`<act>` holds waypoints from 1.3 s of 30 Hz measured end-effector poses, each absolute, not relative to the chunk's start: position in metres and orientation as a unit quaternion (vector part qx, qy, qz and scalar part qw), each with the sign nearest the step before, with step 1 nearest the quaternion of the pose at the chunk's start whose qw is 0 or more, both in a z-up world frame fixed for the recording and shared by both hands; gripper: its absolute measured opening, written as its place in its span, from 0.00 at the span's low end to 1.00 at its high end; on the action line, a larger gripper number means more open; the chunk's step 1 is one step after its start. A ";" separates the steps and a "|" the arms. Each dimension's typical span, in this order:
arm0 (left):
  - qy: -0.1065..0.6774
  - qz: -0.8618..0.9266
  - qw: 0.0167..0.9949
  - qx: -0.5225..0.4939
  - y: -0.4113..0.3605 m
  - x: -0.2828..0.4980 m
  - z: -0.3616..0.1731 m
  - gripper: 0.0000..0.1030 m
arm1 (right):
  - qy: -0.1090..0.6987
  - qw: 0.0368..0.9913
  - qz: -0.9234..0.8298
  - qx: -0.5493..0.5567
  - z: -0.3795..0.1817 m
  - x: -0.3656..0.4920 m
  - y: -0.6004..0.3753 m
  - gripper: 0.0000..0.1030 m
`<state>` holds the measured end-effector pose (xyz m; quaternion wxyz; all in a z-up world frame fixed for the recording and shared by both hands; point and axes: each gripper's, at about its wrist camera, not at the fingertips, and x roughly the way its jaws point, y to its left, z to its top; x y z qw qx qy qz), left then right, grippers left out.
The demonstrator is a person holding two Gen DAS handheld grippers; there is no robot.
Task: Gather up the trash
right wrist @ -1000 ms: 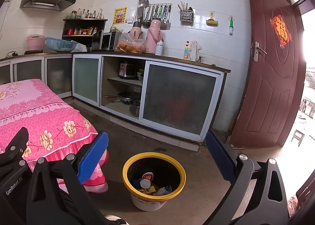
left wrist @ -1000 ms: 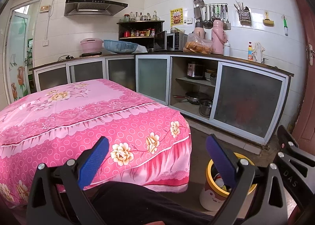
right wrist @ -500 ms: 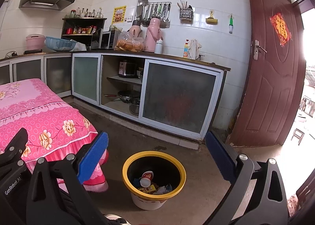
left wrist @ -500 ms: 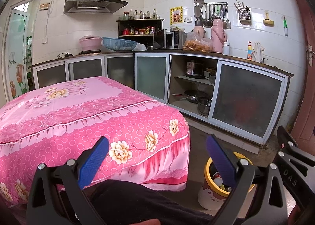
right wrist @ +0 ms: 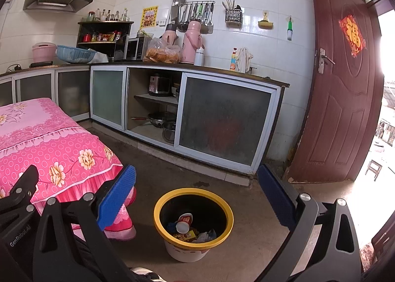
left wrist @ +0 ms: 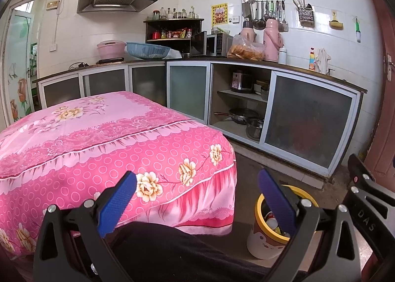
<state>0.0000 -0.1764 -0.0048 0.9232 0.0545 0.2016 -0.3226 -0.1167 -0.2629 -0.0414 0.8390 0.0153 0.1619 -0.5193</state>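
On the concrete floor beside the table stands the yellow-rimmed white trash bin (right wrist: 193, 222), holding a red-and-white paper cup (right wrist: 184, 221), a yellow carton (right wrist: 187, 235) and crumpled wrappers. I see my right gripper (right wrist: 196, 198) above it, blue pads spread wide, gripping nothing. My left gripper (left wrist: 197, 203) hangs just as released, its right pad overlapping the bin. Left of the bin sits the table under a pink floral cloth (left wrist: 98, 138); behind runs the frosted-glass kitchen cabinet (right wrist: 222, 119).

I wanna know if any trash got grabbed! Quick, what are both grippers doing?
Left gripper: open, holding nothing.
Right gripper: open, holding nothing, above the trash bin.
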 end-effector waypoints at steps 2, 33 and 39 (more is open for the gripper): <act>0.202 -0.323 0.923 0.055 -0.177 0.000 -0.005 0.92 | 0.162 0.839 -0.520 0.016 -0.042 -0.117 -0.263 0.92; 0.213 -0.328 0.919 0.054 -0.177 0.003 -0.010 0.92 | 0.163 0.839 -0.518 0.016 -0.041 -0.117 -0.264 0.92; 0.220 -0.327 0.917 0.060 -0.179 0.006 -0.011 0.92 | 0.164 0.839 -0.519 0.017 -0.041 -0.117 -0.265 0.92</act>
